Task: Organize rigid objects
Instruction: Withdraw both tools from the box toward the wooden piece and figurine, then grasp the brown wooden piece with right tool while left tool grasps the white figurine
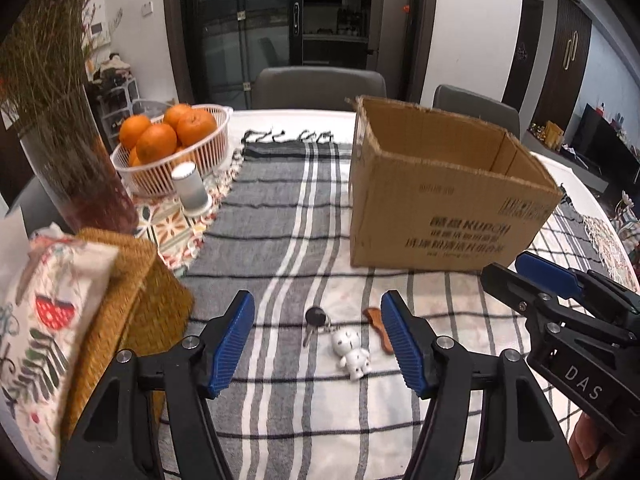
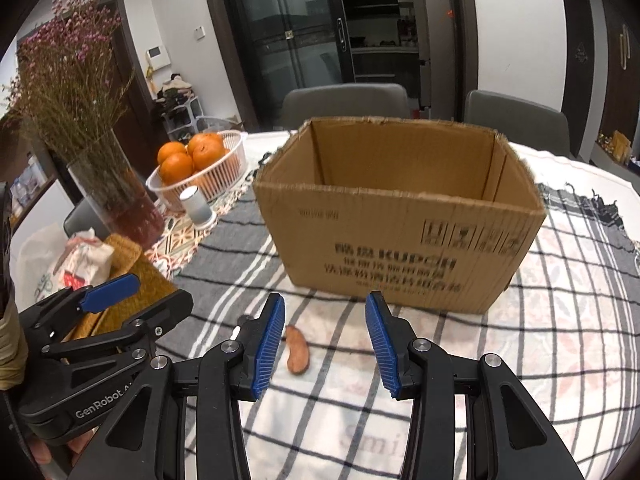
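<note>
Both tongs hang empty above the checked cloth: the left gripper (image 1: 318,344) has its blue pads spread wide apart with nothing between them, and the right gripper (image 2: 326,344) is likewise spread and holds nothing. Framed between the left tong's fingers lie the small things to be tidied, all flat on the tablecloth (image 1: 280,240): a key (image 1: 313,320) with a dark head, joined by its ring to a small white figurine (image 1: 352,354), and just to their right a little brown wooden piece (image 1: 380,330), partly hidden behind the right-hand pad. The right wrist view shows that same wooden piece just beside its left pad, nearer the pad than the middle of the gap. Beyond them stands the open cardboard box (image 2: 400,232), flaps cut away; what shows of its inside looks bare, though the floor is hidden from both views. By my judgement the sorting has barely begun: nothing is gripped, three items sit outside the box, and every pick and drop remains to be done
</note>
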